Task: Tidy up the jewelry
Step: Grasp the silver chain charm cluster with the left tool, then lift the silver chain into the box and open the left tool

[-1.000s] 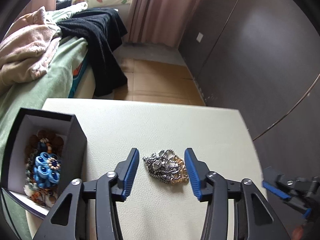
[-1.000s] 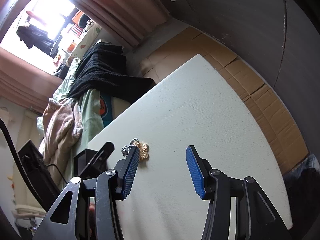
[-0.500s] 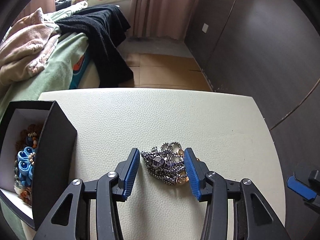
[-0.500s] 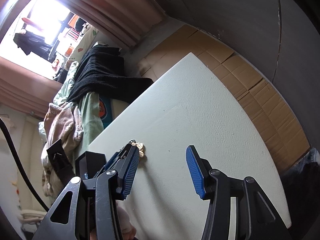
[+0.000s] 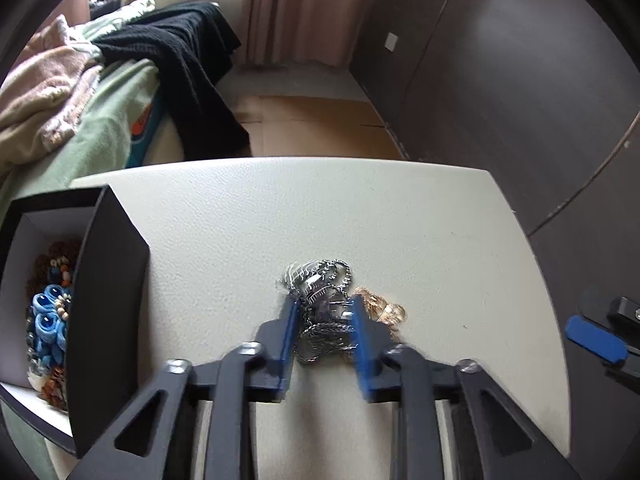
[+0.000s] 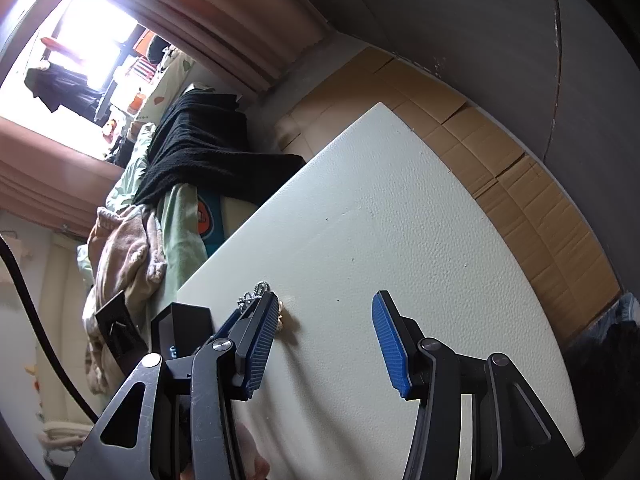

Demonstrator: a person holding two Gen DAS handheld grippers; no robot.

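Chain tangle [image 5: 320,312] sat on the white table [image 5: 420,232], roughly mid-width and toward the near edge. Mostly silver links, with a few gold pieces [image 5: 384,310] spilling out on its right side. In the right wrist view only its tip [image 6: 254,294] showed, poking past a tool finger.

Left tool [image 5: 325,334]: jaws had just been closing, and the blue pads [image 5: 289,332] were pressed in on both sides of the silver bundle, clamped on it. Gold pieces lay outside the right pad, touching it or just beside it; couldn't tell which. Bundle was still resting on the table surface.

Right tool [image 6: 328,342]: jaws apart, nothing between them, just bare table under the gap. It hung over the table's right side, and its blue pad [image 5: 596,338] was visible at the right edge of the left wrist view, well apart from the tangle.

Black box [image 5: 108,280] with a white interior stood at the table's left edge, open and tilted toward the camera. Inside: blue bead piece [image 5: 48,320] plus brown and mixed beads.

Beyond the far left corner: bed [image 5: 112,112] with green sheet, black knit throw [image 5: 188,64] and pinkish blanket [image 5: 44,96]. Cardboard [image 6: 520,184] on the floor past the far edge, pink curtain [image 5: 296,12], dark wall panels [image 5: 520,80].
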